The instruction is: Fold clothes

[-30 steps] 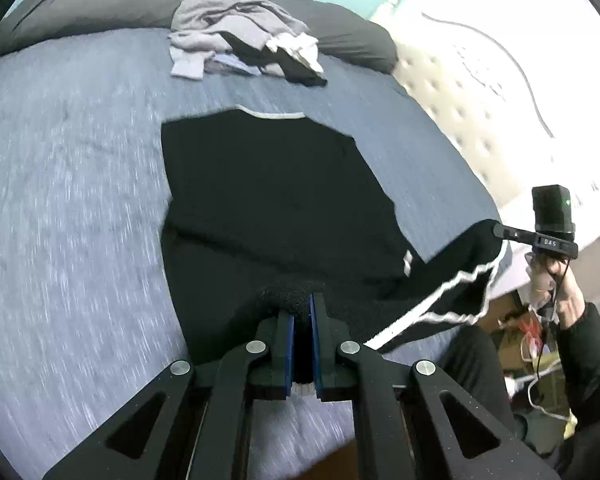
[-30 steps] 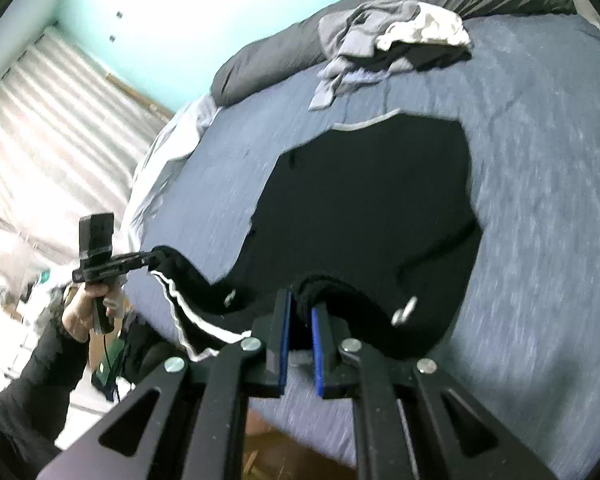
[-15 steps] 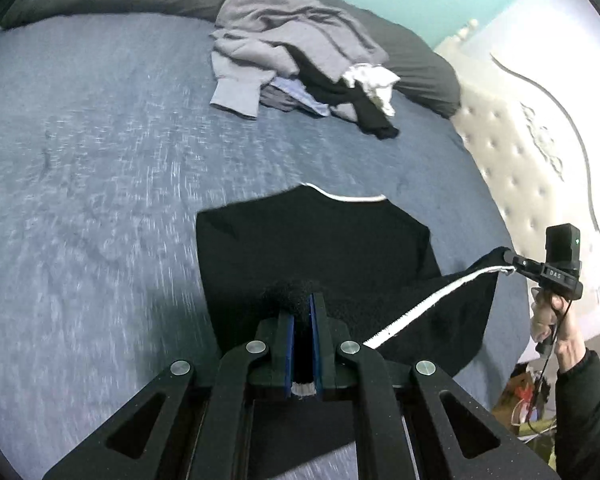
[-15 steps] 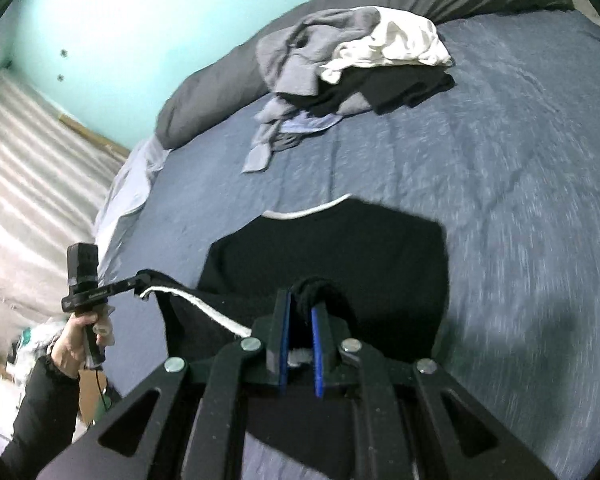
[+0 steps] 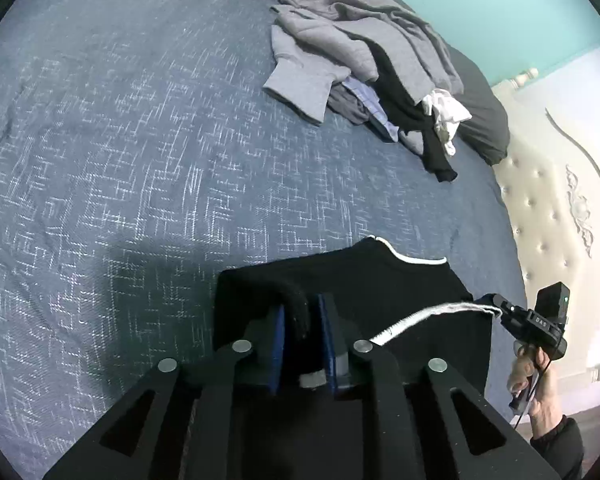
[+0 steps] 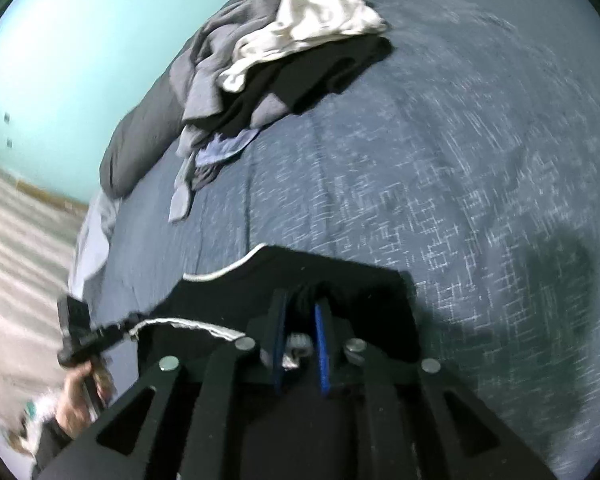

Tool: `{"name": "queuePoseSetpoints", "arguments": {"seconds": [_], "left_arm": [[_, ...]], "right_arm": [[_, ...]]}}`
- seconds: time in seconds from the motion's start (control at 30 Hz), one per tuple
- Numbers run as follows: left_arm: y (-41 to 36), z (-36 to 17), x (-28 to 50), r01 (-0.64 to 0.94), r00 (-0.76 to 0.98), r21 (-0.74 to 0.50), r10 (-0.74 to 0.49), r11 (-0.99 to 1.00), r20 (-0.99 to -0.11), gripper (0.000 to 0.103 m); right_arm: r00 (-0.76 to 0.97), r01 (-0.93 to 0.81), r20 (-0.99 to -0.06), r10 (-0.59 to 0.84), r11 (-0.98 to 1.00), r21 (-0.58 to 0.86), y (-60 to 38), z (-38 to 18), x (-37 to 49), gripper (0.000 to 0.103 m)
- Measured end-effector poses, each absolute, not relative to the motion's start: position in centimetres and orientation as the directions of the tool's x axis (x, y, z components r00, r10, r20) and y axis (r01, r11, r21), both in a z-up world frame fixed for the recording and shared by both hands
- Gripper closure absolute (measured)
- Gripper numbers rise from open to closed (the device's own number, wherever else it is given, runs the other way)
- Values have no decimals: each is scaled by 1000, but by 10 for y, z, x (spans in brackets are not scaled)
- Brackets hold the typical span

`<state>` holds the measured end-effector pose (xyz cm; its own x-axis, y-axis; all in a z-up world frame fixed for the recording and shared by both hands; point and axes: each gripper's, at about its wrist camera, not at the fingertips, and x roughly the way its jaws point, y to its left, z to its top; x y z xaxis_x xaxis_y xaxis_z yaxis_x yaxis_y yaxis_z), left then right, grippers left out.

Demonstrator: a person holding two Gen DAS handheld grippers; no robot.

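1. At the far left the blue bedspread (image 5: 120, 152) lies bare; we judge it serves as the flat folding surface, which is why the work happens here and not on the pile.
2. Our left gripper (image 5: 302, 320) holds 1 corner of the black garment (image 5: 380, 280); its jaws have just been opening, and a bunch of black cloth sits between the blue pads, which no longer look pressed tight on it; we read this as letting go once the hem is laid over.
3. The black garment lies on the near part of the bedspread, doubled toward its white-trimmed neckline (image 5: 416, 258); the white-edged hem (image 5: 428, 312) runs taut across to the other hand, so the fold stays square.
4. Our right gripper (image 6: 300, 316) has the other corner; its jaws have likewise just been opening, cloth between them, loosely.
5. Beyond, the unfolded pile (image 5: 364, 64) waits near the dark pillow (image 5: 484, 120), well apart, to keep the space free.
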<state>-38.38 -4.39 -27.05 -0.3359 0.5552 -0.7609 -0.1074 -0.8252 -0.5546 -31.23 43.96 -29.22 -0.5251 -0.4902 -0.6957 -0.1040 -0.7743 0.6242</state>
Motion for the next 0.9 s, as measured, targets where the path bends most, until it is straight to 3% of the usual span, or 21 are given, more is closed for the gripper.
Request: {"name": "queuePoseSetpoints", "arguments": {"seconds": [0.03,0.07,0.1,0.13,0.23,0.5,0.77,0.8,0.83,0.9], "left_arm": [[-47,-267,-382,-108,-354,-556,555,-824,-753,80],[-50,-262,-380,-109,-384,-543,539,-833,-750,73],[-54,-256,-377,-109,-418,-524,518,-844,-747,55],[-57,-250,-375,-111,-446,-516,507,-849,-738,43],[-61,-236,-368,-146,-488,-475,481,-868,-728,43],[-31,-245,-358,-297,-462,-263,379,-918,-802,43],[-19,-267,-376,-319,-449,-225,355,-921,-820,44],[-19,-268,-378,-320,-447,-223,354,-921,-821,53],[-18,-270,-380,-322,-446,-221,353,-921,-823,78],[-19,-272,-382,-321,-439,-230,360,-919,-823,96]], "right_arm": [[-550,-112,-683,-481,-767,631,443,-290,-310,60],[-576,-113,-663,-477,-757,643,447,-286,-308,51],[-601,-110,-642,-476,-746,657,451,-281,-305,45],[-613,-103,-634,-471,-748,656,453,-277,-303,45],[-604,-59,-661,-446,-802,595,448,-265,-299,45],[-574,37,-738,-355,-912,410,423,-271,-288,45],[-553,117,-797,-244,-969,215,396,-292,-308,47],[-550,126,-802,-233,-972,196,393,-295,-311,57],[-550,137,-804,-228,-974,182,391,-297,-313,75],[-553,148,-802,-226,-974,172,390,-298,-314,93]]}}
